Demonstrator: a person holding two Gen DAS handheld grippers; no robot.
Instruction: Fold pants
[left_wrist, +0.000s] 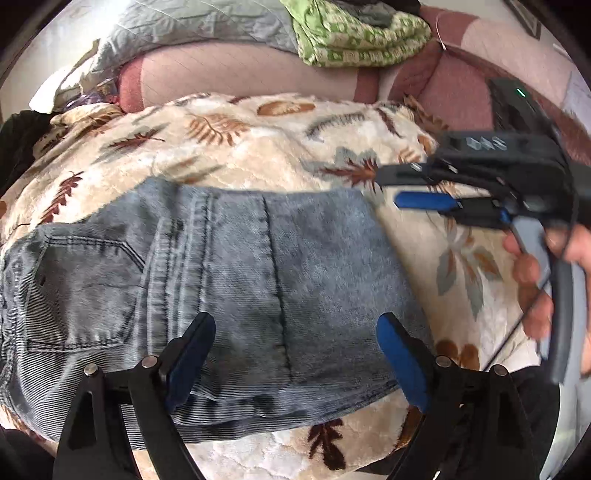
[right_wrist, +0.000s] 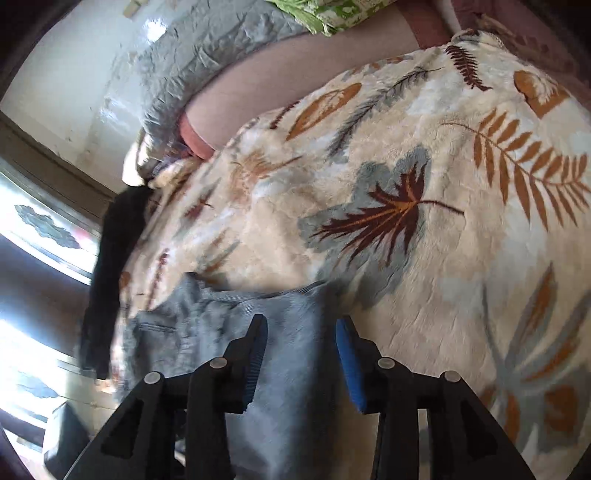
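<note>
Faded blue-grey jeans (left_wrist: 236, 280) lie folded into a compact rectangle on a cream blanket with a leaf print (left_wrist: 258, 140), back pocket to the left. My left gripper (left_wrist: 295, 339) is open and empty, hovering above the near edge of the jeans. My right gripper (left_wrist: 399, 188) comes in from the right, just past the jeans' far right corner, its jaws apart with nothing between them. In the right wrist view the right gripper (right_wrist: 301, 341) is open over the edge of the jeans (right_wrist: 229, 332), holding nothing.
A pink sofa back (left_wrist: 229, 74) runs behind the blanket. A grey quilt (left_wrist: 192, 26) and a green patterned cloth (left_wrist: 354, 33) lie on top of it. A dark garment (right_wrist: 110, 280) hangs at the blanket's left edge near a window.
</note>
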